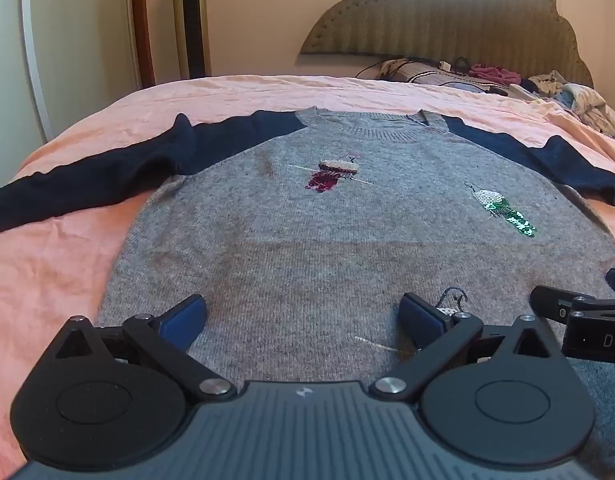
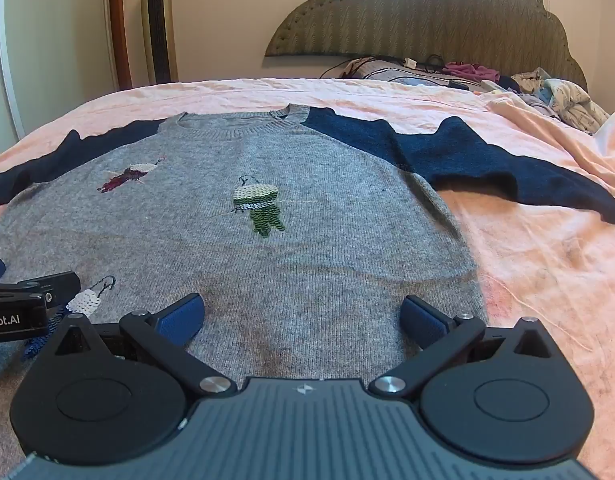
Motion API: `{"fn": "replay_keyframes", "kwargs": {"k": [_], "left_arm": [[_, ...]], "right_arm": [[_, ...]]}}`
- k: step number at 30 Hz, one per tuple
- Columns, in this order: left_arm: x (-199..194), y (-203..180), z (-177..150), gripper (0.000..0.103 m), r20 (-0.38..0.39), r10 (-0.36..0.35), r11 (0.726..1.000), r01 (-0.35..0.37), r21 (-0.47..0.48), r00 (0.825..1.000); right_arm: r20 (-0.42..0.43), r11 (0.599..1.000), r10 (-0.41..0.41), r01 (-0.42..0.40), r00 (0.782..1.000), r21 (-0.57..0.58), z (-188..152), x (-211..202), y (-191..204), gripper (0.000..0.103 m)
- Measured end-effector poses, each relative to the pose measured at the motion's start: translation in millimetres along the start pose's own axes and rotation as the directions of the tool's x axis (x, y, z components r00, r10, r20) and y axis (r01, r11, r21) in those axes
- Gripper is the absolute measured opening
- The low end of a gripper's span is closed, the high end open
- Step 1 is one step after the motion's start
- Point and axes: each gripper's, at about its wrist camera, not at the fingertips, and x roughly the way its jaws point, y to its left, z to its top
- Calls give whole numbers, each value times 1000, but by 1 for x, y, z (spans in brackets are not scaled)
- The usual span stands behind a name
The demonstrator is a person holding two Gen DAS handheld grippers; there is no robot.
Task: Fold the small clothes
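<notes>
A small grey knit sweater (image 1: 307, 248) with navy sleeves lies flat, front up, on the pink bedsheet (image 1: 47, 280); it also shows in the right wrist view (image 2: 307, 240). Both sleeves are spread outward. Sequin figures decorate the chest, one dark red (image 1: 331, 176) and one green (image 2: 261, 208). My left gripper (image 1: 303, 316) is open, low over the sweater's lower part. My right gripper (image 2: 303, 316) is open beside it, over the lower right part near the side edge. Each gripper shows at the edge of the other's view.
A padded headboard (image 2: 427, 16) stands at the far end of the bed. A pile of loose clothes (image 2: 563, 96) and a pillow with cables lie at the far right. A tall fan heater (image 2: 157, 24) and a door stand at the back left.
</notes>
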Motion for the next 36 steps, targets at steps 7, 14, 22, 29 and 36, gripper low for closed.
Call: {"fn": "replay_keyframes", "kwargs": {"k": [7, 14, 22, 29, 36], "left_arm": [[-2, -3, -1, 103, 2, -7, 1000, 8, -9, 1000], [0, 1, 0, 103, 0, -14, 1000, 14, -16, 1000], [0, 1, 0, 103, 0, -14, 1000, 14, -17, 1000], [0, 1, 0, 103, 0, -15, 1000, 15, -18, 1000], [0, 1, 0, 103, 0, -15, 1000, 15, -18, 1000]], "right_arm": [[0, 1000, -1, 1, 1000, -1, 0, 0, 0, 103], [0, 1000, -1, 1, 1000, -1, 0, 0, 0, 103], [0, 1000, -1, 1, 1000, -1, 0, 0, 0, 103], [0, 1000, -1, 1, 1000, -1, 0, 0, 0, 103], [0, 1000, -1, 1, 1000, -2, 0, 0, 0, 103]]}}
